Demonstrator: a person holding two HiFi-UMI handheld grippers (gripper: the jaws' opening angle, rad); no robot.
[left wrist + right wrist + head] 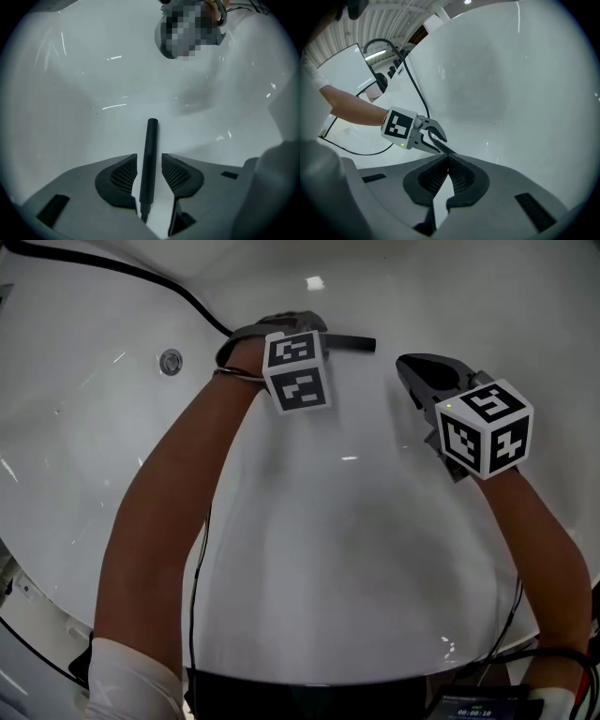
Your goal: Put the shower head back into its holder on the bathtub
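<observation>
so the shower head (151,159), a slim black stick type, is down inside the bathtub (375,549), not in any holder; its black hose (112,268) runs off up the tub wall toward the rim. left gripper (149,158) is right over it, jaws spread wide with the handle sitting in the gap; the pads aren't pressing on either side, so nothing's gripped yet. right gripper (443,158) hangs just beside it, jaws pinched together on nothing. I'd call this the pick-up step, very early in the job; next move looks like closing the left jaws squarely on the handle, then lifting without the hose tugging it crooked. can't spot the holder in any view, so it'd need finding.
</observation>
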